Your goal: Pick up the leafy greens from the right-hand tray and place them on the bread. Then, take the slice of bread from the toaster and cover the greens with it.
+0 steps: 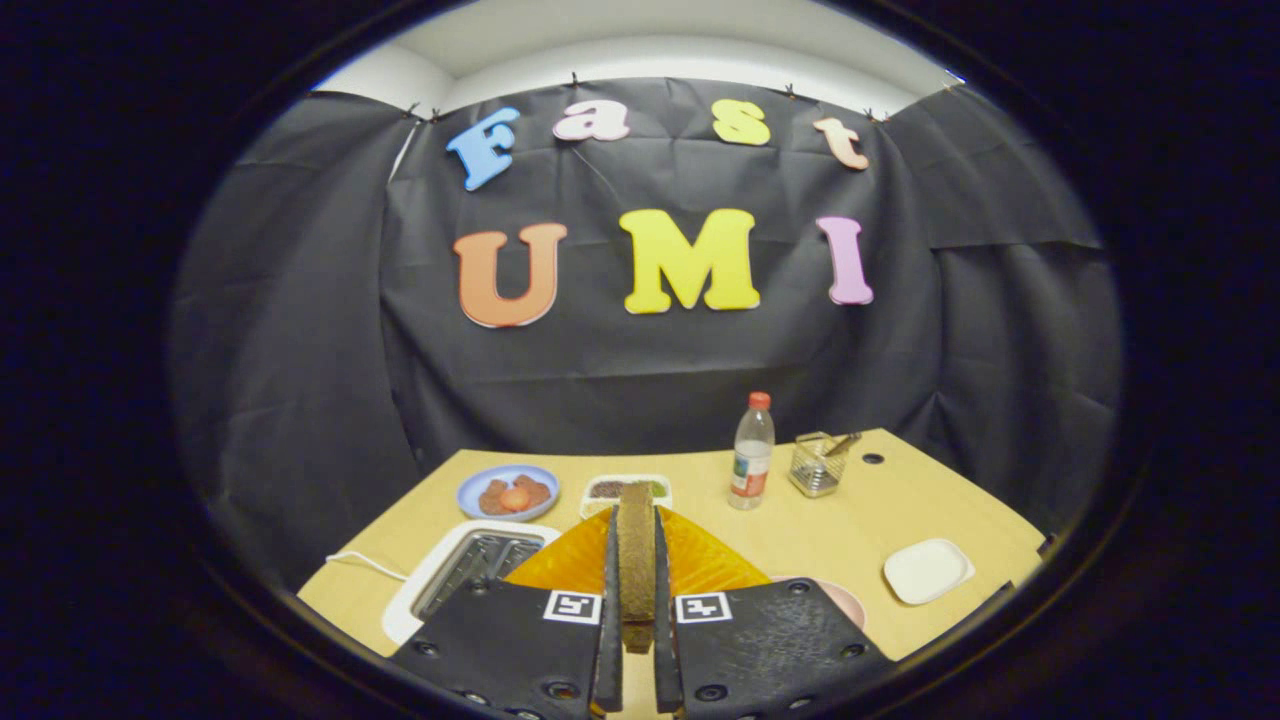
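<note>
Gripper view: tongs (pixel 636 560) clamping one bread slice (pixel 636 545)

Bread slice (pixel 636 555) brown, upright on edge, clamped between both gripper (pixel 635 640) fingers (crust facing camera), raised above orange plate (pixel 690 565). White toaster (pixel 470 570) near table's left front edge, slots empty.

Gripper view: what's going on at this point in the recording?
The hand-held gripper is shut on a slice of bread, held upright on edge between its fingers, above an orange plate. The white toaster sits just beside it, its slots looking empty. Beyond lie a blue plate with food, a small white tray, a bottle and a white dish on the wooden table. Whether greens already lie below cannot be seen.
</note>
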{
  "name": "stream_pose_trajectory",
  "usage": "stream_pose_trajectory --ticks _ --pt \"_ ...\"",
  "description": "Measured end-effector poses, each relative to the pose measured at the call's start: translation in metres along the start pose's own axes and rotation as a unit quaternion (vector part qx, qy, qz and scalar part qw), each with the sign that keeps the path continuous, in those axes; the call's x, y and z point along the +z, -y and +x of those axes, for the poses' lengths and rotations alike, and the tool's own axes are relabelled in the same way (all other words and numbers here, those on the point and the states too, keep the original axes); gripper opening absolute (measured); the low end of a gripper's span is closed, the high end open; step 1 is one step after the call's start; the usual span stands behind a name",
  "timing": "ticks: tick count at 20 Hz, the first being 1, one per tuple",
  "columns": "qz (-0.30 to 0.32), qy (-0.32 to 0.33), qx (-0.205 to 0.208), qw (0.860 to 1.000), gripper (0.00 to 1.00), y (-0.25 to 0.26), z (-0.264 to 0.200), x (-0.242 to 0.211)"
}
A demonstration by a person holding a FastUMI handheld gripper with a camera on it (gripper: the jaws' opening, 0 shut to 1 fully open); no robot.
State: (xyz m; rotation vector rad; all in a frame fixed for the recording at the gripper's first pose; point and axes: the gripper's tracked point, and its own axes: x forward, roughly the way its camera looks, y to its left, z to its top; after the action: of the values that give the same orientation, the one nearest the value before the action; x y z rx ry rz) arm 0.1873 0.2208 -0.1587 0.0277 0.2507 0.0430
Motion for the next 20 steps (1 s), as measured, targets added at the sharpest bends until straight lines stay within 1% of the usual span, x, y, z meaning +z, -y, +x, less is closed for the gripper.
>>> stream_pose_trajectory --ticks 3,6,8,12,14,20 --pt "0.013 -0.027 -0.021 0.999 0.12 0.034 0.019 -0.034" --pt "0.033 -0.054 -0.018 0.998 0.12 0.052 0.03 -0.065" --pt "0.051 -0.06 -0.014 0.997 0.12 0.066 0.034 -0.077" --pt "0.07 -0.05 -0.021 0.996 0.12 0.102 0.038 -0.087" --pt "0.079 -0.054 -0.023 0.995 0.12 0.116 0.04 -0.095" --pt "0.073 -0.075 -0.026 0.994 0.13 0.146 0.048 -0.121"
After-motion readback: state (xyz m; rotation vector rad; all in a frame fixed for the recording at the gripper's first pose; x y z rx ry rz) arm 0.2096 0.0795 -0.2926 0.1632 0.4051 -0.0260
